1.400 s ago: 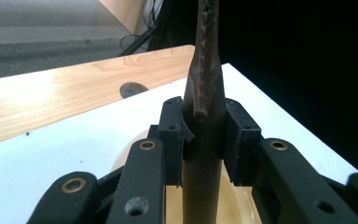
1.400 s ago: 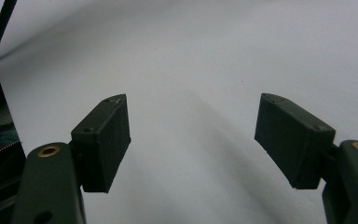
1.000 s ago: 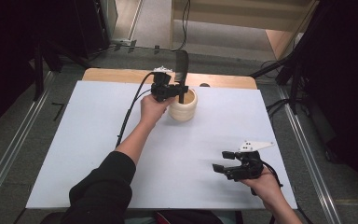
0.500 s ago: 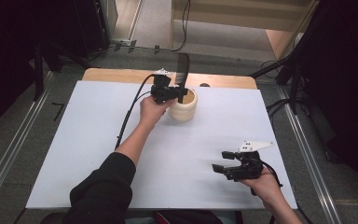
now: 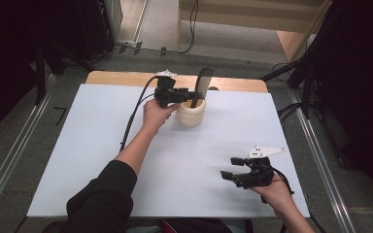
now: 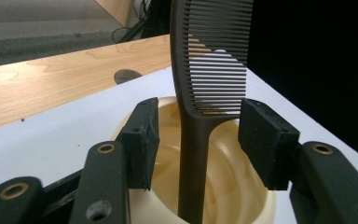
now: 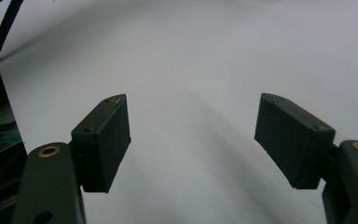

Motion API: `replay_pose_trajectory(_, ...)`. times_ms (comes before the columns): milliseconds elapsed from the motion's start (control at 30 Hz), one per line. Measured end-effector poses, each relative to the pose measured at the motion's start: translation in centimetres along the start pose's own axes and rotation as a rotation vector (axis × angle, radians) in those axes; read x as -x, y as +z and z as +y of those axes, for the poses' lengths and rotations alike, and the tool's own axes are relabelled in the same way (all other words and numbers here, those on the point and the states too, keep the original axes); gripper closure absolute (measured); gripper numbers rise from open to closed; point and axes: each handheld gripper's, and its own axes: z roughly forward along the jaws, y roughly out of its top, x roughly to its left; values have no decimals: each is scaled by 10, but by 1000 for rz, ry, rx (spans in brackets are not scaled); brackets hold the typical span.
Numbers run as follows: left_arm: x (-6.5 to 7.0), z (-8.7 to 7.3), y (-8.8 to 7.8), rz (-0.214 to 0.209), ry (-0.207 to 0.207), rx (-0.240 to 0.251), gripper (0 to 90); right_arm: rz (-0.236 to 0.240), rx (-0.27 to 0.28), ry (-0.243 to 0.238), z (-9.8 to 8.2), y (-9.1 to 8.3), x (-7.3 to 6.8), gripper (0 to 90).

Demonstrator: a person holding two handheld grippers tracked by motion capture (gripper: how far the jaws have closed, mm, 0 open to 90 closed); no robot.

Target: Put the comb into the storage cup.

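A dark brown comb [image 6: 200, 93] stands handle-down in a cream cup [image 5: 190, 112] at the far middle of the white table; its teeth [image 5: 204, 80] rise above the rim. My left gripper [image 6: 198, 135] is at the cup's rim with the comb's handle between its jaws. The jaws have just been opening, and both pads [image 6: 142, 135] now stand clear of the handle. In the high view the left gripper [image 5: 187, 94] sits just left of the cup. My right gripper [image 5: 230, 174] rests open near the front right of the table, with nothing between its pads [image 7: 105, 140].
The white table sheet [image 5: 102, 145] has free room across its left and middle. A wooden strip [image 5: 121, 77] with a round hole [image 6: 127, 75] runs along the far edge. Metal rails [image 5: 9, 165] flank the table, and cables lie on the floor beyond.
The left gripper's jaws have opened and let go of the comb, which stays standing in the cup. The right gripper has not moved.
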Motion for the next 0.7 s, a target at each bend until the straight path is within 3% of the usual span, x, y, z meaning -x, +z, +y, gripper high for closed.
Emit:
replay_pose_trajectory(267, -3, -1, -17, -21, -16, 2, 427, 0, -1, -1, 0, 0, 0, 246)
replay_pose_trajectory(433, -6, -3, -25, -64, -32, -44, 406, -4, -5, -2, 0, 0, -1, 246)
replay_pose_trajectory(700, -7, -10, -38, -82, -38, -48, 396, -4, -4, 3, 0, 0, -1, 245)
